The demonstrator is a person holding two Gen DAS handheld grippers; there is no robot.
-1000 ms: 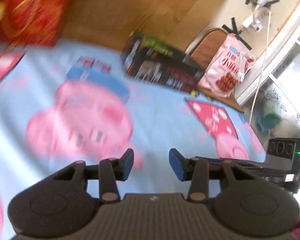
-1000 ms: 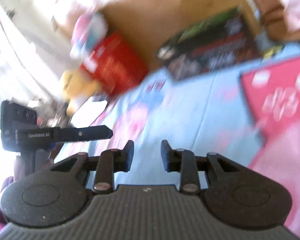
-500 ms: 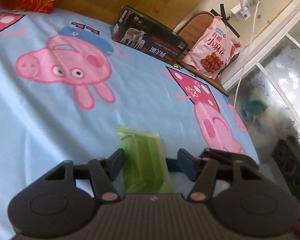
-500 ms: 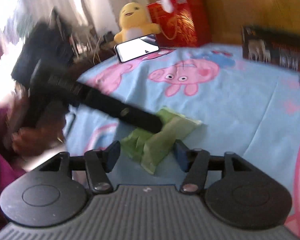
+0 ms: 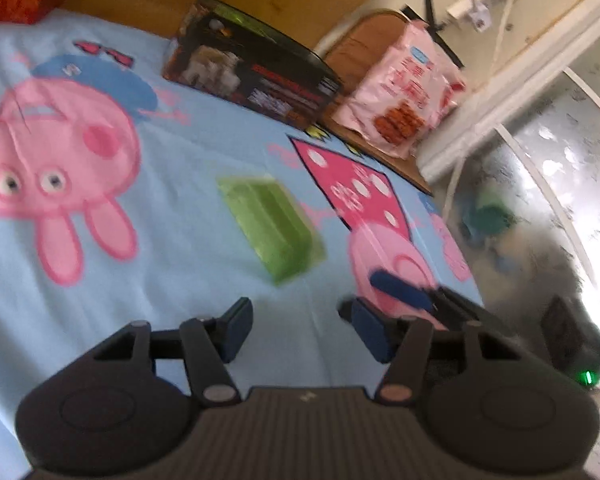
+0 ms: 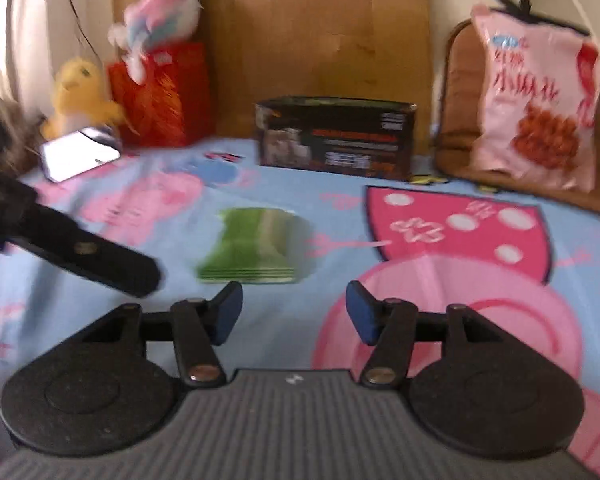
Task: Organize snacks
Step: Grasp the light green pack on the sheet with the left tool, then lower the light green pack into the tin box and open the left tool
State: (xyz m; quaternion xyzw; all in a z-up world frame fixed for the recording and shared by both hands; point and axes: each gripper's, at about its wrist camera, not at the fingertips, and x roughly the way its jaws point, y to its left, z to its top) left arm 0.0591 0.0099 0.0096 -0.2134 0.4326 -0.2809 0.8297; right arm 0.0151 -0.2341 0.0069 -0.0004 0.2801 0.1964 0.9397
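The green snack packet [image 5: 270,228] lies flat on the light-blue cartoon-pig sheet [image 5: 188,168], ahead of both grippers and touching neither. The left gripper [image 5: 300,330] has its jaws apart with nothing between them, closing slightly; the right gripper [image 6: 294,312] likewise. A dark box [image 6: 334,138] and pink snack bag [image 6: 536,96] stand beyond.
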